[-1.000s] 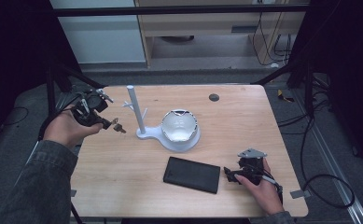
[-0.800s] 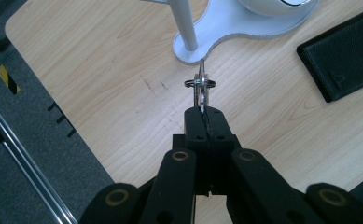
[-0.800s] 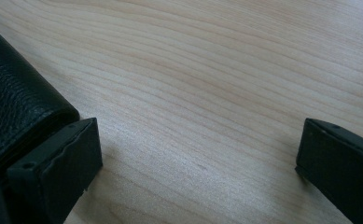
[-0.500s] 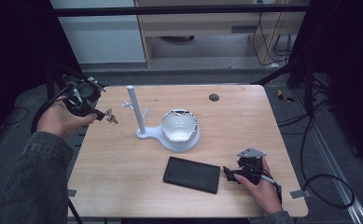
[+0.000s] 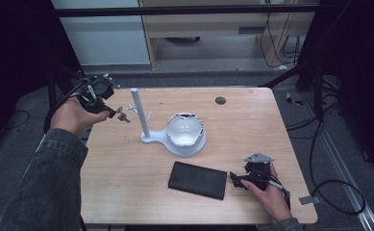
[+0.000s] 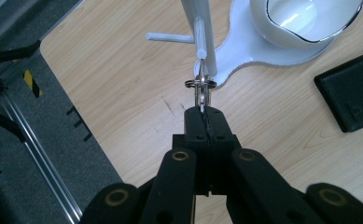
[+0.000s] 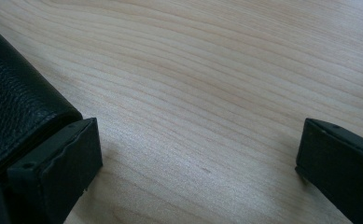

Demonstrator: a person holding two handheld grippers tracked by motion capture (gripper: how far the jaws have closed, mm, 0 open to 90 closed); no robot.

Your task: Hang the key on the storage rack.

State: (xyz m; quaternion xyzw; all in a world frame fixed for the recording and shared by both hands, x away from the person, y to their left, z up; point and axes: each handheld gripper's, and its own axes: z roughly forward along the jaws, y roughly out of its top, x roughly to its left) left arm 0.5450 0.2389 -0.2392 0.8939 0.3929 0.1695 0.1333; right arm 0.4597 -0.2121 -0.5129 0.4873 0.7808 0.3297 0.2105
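Nearest the person, on the bench [image 5: 127, 192], the right tongs [image 5: 238, 180] are held wide open with nothing between them, just beside the black wallet [image 5: 198, 180]. The wallet could be pushed if they are bumped forward. Behind the wallet, the white stand [image 5: 148, 137] with its bowl [image 5: 185, 130] is seen. Left of the stand's post [image 6: 198, 28], the left tongs [image 6: 202, 116] are closed tight on a key ring [image 6: 200, 84], close to a side peg [image 6: 170, 37]. The peg could be missed, or the stand could be knocked over, if the ring is brought in crooked.
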